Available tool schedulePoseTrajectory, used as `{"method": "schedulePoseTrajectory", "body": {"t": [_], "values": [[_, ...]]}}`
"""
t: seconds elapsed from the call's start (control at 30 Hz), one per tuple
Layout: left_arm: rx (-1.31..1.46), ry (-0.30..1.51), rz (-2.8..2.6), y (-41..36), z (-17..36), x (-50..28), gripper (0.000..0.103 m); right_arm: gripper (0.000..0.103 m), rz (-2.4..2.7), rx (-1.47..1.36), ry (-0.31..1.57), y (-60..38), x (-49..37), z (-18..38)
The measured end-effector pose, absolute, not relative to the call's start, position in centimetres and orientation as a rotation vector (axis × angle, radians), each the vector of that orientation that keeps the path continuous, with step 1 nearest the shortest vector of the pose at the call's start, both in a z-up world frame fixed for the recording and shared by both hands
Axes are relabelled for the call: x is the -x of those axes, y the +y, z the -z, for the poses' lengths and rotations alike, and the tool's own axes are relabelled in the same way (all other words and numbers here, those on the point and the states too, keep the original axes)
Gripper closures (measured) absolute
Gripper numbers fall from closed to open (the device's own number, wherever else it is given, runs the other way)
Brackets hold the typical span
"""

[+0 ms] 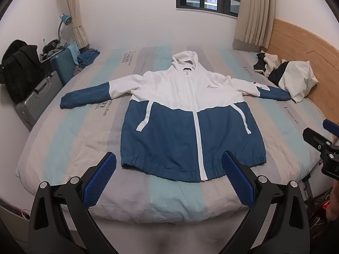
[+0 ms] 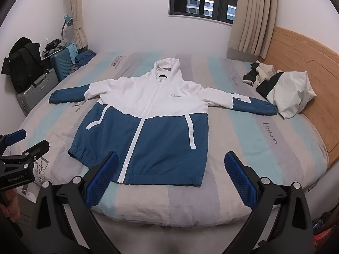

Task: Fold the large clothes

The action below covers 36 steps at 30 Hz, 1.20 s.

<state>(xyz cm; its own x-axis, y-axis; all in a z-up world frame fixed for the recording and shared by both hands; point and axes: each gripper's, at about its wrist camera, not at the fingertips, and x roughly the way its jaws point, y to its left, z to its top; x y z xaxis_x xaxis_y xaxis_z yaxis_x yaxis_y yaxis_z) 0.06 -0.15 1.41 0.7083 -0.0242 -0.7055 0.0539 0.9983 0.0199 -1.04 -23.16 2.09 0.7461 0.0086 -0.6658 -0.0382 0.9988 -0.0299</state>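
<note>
A white and blue hooded jacket (image 1: 186, 114) (image 2: 152, 122) lies flat and zipped on the bed, front up, both sleeves spread out sideways and the hood toward the far wall. My left gripper (image 1: 169, 158) hovers open above the bed's near edge, just short of the jacket's hem, with nothing between its blue pads. My right gripper (image 2: 171, 158) is open too, held off the near edge over the hem's right half. Each gripper shows at the edge of the other's view, the right gripper (image 1: 324, 144) and the left gripper (image 2: 19, 148).
The bed (image 1: 70, 139) has a striped quilt and a wooden headboard (image 1: 305, 48) on the right. A white and black pile of clothes (image 1: 286, 74) lies by the right sleeve's cuff. Suitcases (image 1: 40, 93), a black bag and loose clothes stand along the bed's left side.
</note>
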Motion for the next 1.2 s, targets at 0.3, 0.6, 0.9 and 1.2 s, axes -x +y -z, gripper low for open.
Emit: {"method": "schedulePoseTrajectory", "body": {"t": [0.3,0.6,0.9,1.2], "values": [[-0.055,0.776,0.037,0.1,-1.6,0.3,0.006,0.007,-0.028,0.042,0.729,-23.0,1.1,-2.1],[-0.049,0.779,0.037,0.1,-1.6,0.4,0.006,0.007,-0.022,0.032,0.726,-23.3,1.2,-2.1],[-0.037,0.773,0.044,0.3,-1.8,0.3,0.006,0.007,-0.023,0.033,0.723,-23.3,1.0,-2.3],[-0.028,0.783,0.064,1.4,-2.0,-1.5,0.006,0.007,-0.014,0.031,0.731,-22.5,-0.6,-2.6]]}}
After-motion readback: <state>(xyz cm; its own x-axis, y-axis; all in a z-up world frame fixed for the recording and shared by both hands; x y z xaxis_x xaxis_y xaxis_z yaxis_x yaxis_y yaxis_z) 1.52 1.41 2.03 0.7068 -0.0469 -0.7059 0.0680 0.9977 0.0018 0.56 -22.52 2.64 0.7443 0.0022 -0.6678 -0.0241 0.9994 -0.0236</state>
